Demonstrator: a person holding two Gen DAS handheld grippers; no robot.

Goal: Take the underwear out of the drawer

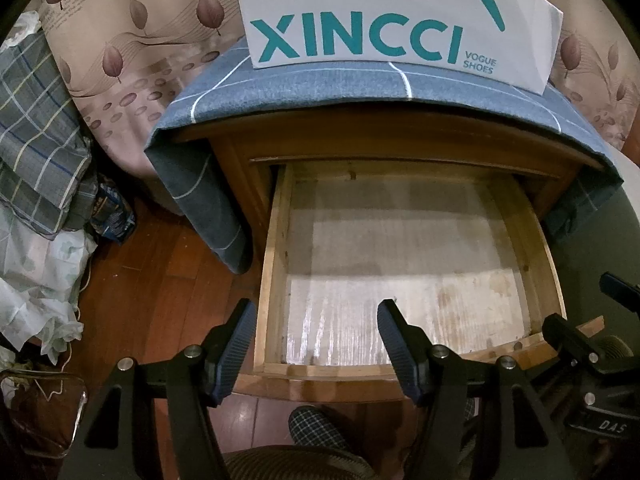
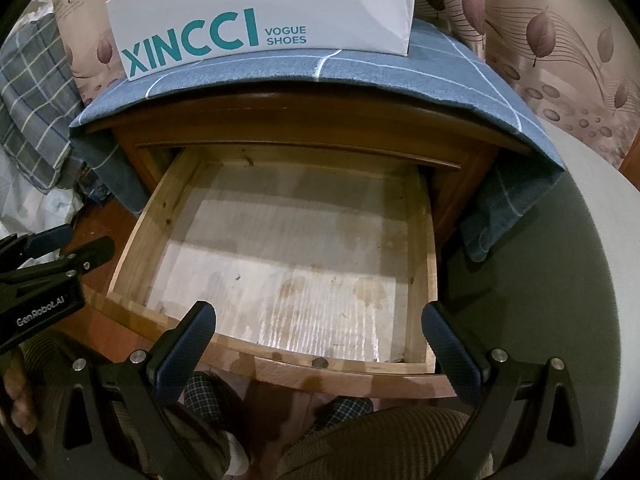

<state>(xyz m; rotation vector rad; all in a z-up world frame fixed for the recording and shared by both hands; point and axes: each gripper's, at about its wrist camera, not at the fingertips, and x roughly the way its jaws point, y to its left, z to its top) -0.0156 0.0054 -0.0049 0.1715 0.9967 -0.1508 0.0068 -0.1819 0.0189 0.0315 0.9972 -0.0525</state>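
Note:
The wooden drawer (image 1: 276,260) (image 2: 136,248) of a nightstand is pulled out, and only its pale, stained lining paper shows inside. No underwear is visible in either view. My left gripper (image 1: 316,312) hovers open over the drawer's front left corner with nothing between its fingers. My right gripper (image 2: 318,314) is open above the front edge, its fingers spread about as wide as the drawer, and it holds nothing. Each gripper also appears at the edge of the other's view: the right gripper (image 1: 580,332) and the left gripper (image 2: 60,248).
A white XINCCI shoe box (image 1: 380,12) stands on a blue checked cloth (image 1: 320,88) draped over the nightstand. Plaid bedding (image 1: 36,120) is piled at the left above the wooden floor (image 1: 160,260). A person's plaid slippers (image 2: 204,396) are below the drawer. A grey-green surface (image 2: 540,280) lies to the right.

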